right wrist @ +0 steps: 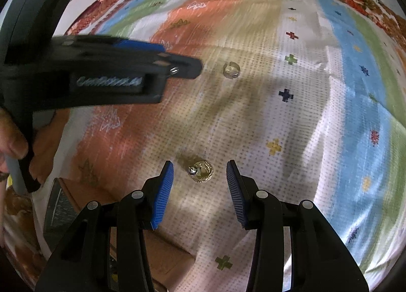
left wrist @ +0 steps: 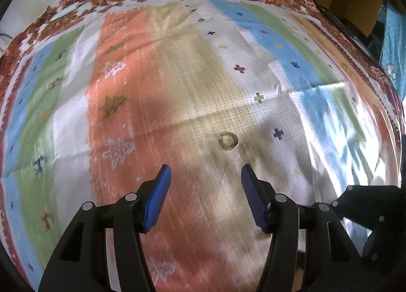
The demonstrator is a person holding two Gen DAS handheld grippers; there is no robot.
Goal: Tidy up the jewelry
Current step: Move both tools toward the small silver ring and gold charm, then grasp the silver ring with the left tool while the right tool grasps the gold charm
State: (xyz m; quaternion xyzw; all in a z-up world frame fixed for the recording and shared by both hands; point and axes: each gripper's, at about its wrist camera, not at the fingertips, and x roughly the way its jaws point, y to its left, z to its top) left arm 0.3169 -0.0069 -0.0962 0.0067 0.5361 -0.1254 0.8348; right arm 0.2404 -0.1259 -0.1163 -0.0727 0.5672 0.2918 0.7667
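Striped cloth (right wrist: 291,127) in orange, tan, white, blue and green, woven with little crosses and edged in a brown floral border, covers the whole work surface, creased and faintly shiny. Nothing looks sorted yet, by my reckoning: both pieces lie loose on the cloth and neither tool has a hold. Nearest, the right gripper (right wrist: 200,172) hangs with its ribbed blue pads parted and empty, and a round gold earring (right wrist: 202,171) with a rope-textured rim and small post lies between the fingertips, at about 12 o'clock, untouched. At 7 o'clock a brown cardboard box (right wrist: 83,198) with a dark lining sits at the edge, probably the place for the pieces. Farther out, the left gripper (left wrist: 206,174) is also parted with nothing between its pads, and a small silvery ring (left wrist: 228,140) lies just beyond its tips at 1 o'clock.
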